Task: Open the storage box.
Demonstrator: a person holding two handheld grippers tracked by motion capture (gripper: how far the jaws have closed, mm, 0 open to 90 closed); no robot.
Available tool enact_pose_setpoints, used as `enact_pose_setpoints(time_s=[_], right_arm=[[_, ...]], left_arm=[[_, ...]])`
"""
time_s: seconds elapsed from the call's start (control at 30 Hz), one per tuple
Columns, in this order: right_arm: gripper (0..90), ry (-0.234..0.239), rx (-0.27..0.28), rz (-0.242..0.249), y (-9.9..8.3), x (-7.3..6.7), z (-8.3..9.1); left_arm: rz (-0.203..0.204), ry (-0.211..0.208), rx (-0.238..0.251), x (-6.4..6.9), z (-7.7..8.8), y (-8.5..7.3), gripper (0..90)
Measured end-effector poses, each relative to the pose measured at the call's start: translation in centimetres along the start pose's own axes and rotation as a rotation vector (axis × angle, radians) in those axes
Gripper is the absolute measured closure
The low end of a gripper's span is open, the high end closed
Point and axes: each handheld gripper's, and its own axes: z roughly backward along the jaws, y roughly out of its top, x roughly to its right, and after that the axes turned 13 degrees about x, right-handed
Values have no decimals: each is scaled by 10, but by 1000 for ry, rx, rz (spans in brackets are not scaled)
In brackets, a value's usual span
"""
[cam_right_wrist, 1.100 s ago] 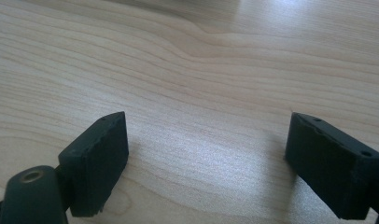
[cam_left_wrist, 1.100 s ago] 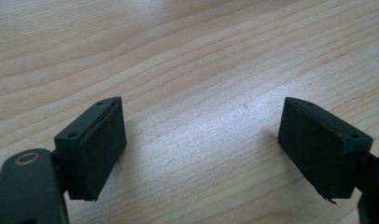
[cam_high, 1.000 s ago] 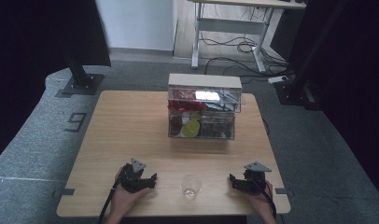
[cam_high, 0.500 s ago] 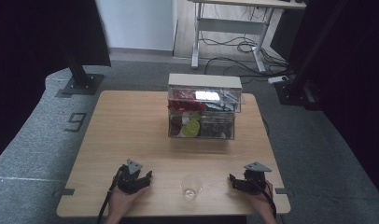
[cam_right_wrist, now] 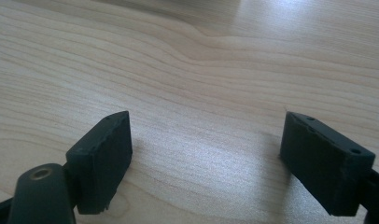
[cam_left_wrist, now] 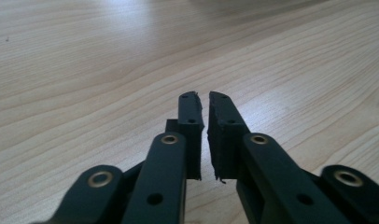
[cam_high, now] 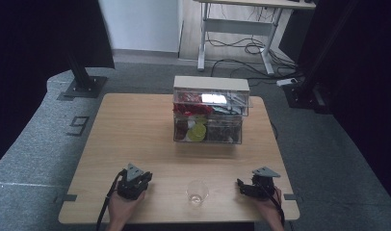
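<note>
Pale wood grain lies under both grippers. The left gripper (cam_left_wrist: 204, 100) has its jaws pressed nearly together, a thin slit between them, pinching nothing. The right gripper (cam_right_wrist: 206, 140) has its jaws spread wide over bare table (cam_high: 136, 134), empty. A clear cup (cam_high: 197, 192) stands between the two hands, touching neither. A clear box (cam_high: 209, 115) sits farther back.

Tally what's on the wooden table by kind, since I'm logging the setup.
Clear drinking glass: 1
Clear plastic drawer box with a beige top, holding mixed items: 1
Black two-jaw grippers: 2, left gripper and right gripper
Total: 4
</note>
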Motion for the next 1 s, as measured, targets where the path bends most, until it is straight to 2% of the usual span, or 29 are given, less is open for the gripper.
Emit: enact_pose_setpoints(time_s=[0.3, 0.6, 0.77, 1.0], right_arm=[[177, -7, 1, -2, 0, 0, 0], [176, -8, 0, -5, 1, 1, -2], [175, -10, 1, -7, 2, 1, -3], [173, -16, 1, -9, 2, 0, -4]], left_arm=[[35, -36, 37, 0, 1, 8, 896], [22, -64, 56, 9, -10, 23, 900], [3, -84, 48, 16, -20, 29, 900], [4, -108, 38, 20, -32, 34, 900]])
